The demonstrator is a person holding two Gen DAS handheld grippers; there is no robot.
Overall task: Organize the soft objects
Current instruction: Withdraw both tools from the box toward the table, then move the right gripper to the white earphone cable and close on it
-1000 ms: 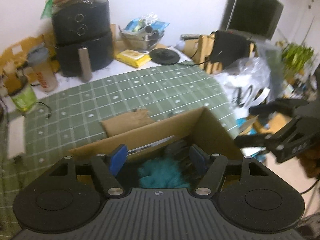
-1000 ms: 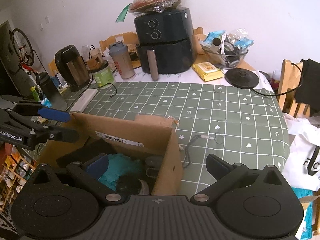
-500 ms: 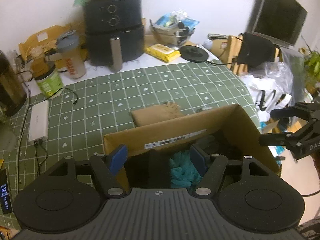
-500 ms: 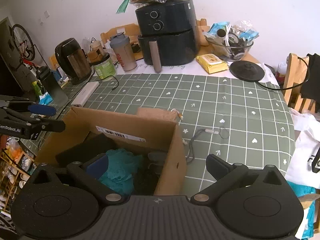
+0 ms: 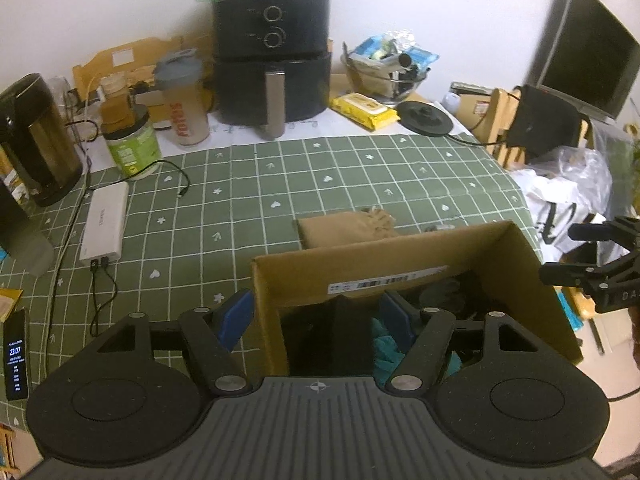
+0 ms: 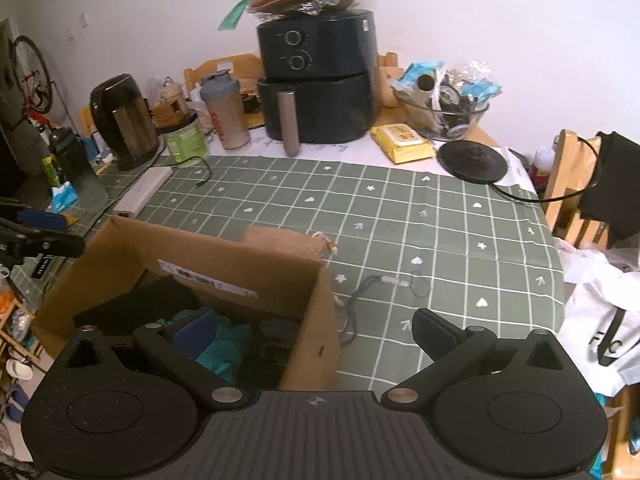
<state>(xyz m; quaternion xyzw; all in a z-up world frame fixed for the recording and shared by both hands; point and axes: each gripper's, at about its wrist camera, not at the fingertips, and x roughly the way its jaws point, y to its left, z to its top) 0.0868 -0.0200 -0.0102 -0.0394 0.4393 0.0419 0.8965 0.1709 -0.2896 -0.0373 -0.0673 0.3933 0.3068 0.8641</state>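
While a green tablecloth with a white grid [image 6: 400,216] fills most of both wrist views, an open brown cardboard box [image 5: 516,276] sits at its near edge, holding the soft things: a folded black fabric piece [image 6: 148,304], a crumpled teal cloth [image 6: 224,346] and a smaller grey item [image 6: 276,326] that is hard to identify. A tan drawstring pouch [image 5: 344,230] lies flat on the tablecloth, touching the box's far wall. The cloths look light and limp, likely to sag and bunch when lifted, so a pinch on a raised fold of the teal cloth seems the surest hold. The left gripper [image 5: 318,316] hovers at the box's left wall, jaws spread wide and holding nothing, one blue-padded finger outside the wall and the other over the teal cloth. The right gripper [image 6: 310,330] straddles the box's right wall, likewise wide open and empty, its left finger above the teal cloth. A thin grey cord [image 6: 360,300] trails on the tablecloth just beside the box.
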